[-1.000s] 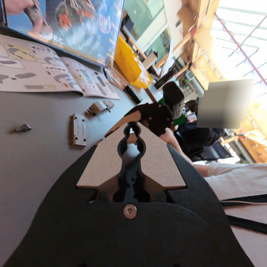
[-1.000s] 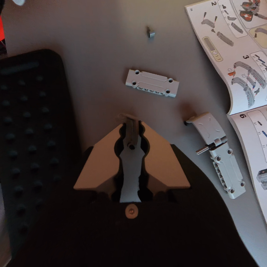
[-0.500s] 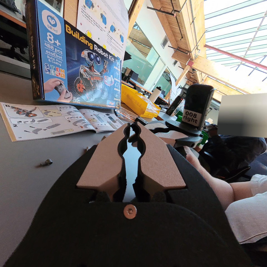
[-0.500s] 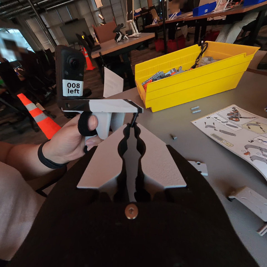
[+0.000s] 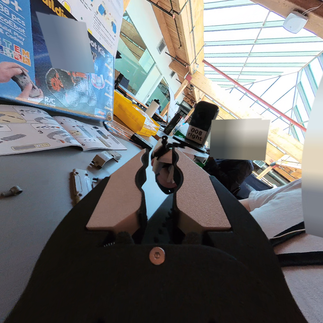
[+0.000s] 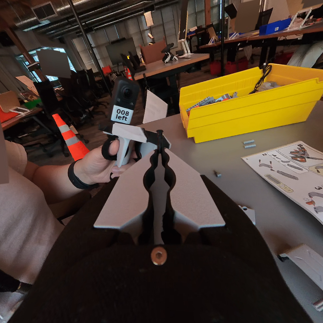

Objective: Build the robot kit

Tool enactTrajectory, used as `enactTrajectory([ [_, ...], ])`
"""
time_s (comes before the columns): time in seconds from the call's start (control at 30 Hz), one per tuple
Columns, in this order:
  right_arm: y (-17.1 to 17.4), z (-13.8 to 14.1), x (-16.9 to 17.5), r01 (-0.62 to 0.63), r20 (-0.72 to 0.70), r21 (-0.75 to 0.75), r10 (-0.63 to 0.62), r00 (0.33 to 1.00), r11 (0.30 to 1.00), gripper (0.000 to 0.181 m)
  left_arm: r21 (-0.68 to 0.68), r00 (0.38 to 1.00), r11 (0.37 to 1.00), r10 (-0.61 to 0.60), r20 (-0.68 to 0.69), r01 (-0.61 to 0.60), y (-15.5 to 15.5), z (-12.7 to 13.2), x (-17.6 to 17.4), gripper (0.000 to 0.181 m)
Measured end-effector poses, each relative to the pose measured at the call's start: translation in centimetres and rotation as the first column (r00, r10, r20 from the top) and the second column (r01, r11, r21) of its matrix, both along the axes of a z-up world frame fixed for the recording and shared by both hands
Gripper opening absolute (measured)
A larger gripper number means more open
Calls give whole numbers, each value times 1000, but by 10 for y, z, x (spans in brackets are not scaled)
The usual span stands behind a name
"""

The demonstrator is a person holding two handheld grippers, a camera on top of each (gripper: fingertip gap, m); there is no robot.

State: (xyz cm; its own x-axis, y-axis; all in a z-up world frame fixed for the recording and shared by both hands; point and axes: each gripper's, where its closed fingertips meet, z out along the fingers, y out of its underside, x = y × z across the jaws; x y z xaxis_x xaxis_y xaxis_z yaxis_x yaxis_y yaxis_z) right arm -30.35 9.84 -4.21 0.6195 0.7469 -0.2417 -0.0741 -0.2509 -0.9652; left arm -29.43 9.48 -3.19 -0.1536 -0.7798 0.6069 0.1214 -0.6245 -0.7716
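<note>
**A:** Now, status on both grippers?

**B:** Right gripper (image 6: 159, 150) has its jaws pinched nearly closed on a short black pin (image 6: 159, 138), which sticks up past the tips. Left gripper (image 5: 159, 151) has its jaws parted with a clear gap and nothing in them.

**A:** Where's the pin relative to the left one?

**B:** Held in the air above the near edge of the grey table (image 6: 227, 157), just beside the left tips. The left wrist view sees it through its own gap. I can't tell whether they touch.

**A:** What's around?

**B:**
- A flat grey panel piece (image 5: 80, 183) and a curved grey assembly (image 5: 103, 159) lie on the table to the left.
- A small grey connector (image 5: 12, 191) lies farther left.
- An open instruction booklet (image 5: 52, 132) lies beyond them, with the kit box (image 5: 52, 70) standing behind it.
- The yellow parts bin (image 6: 253, 104) sits on the far side, well apart from both grippers.

**A:** Any change from earlier?

**B:**
- Half a second ago the left jaws were almost shut; now they're apart.
- The right jaws were already closed then.
- A second ago the right view looked straight down at the table; now it's level and facing the left gripper.
- The loose pieces on the table haven't moved.
</note>
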Motion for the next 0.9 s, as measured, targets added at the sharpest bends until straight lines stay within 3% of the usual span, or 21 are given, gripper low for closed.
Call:
enactTrajectory([
  [0.2,-2,-7,-3,-2,153,70,-9,988,998,2,78,1000,997,-17,7,17,-8,0,3,3],
  [0.43,-5,-18,-8,-21,268,103,-8,963,994,2,209,997,978,-10,-77,26,-14,-6,6,5],
  [0.53,-12,-26,-8,-82,306,77,55,950,994,3,288,984,954,-28,-178,79,-19,-14,6,4],
  [0.63,-24,-36,0,-182,489,116,104,866,976,11,382,922,899,-58,-383,215,-27,-34,4,5],
  [0.67,-28,-36,1,-225,561,164,96,822,961,22,398,893,874,-83,-442,278,-33,-39,2,5],
  [0.73,-39,-36,-2,-344,688,234,95,720,910,27,389,804,817,-144,-577,425,-45,-55,-3,5],
  [0.8,-52,-37,-8,-462,763,251,120,635,851,23,366,723,758,-196,-662,540,-55,-66,-8,5],
  [0.9,-60,-39,-13,-552,822,252,125,556,795,14,330,658,696,-269,-703,638,-68,-68,-10,5],
])
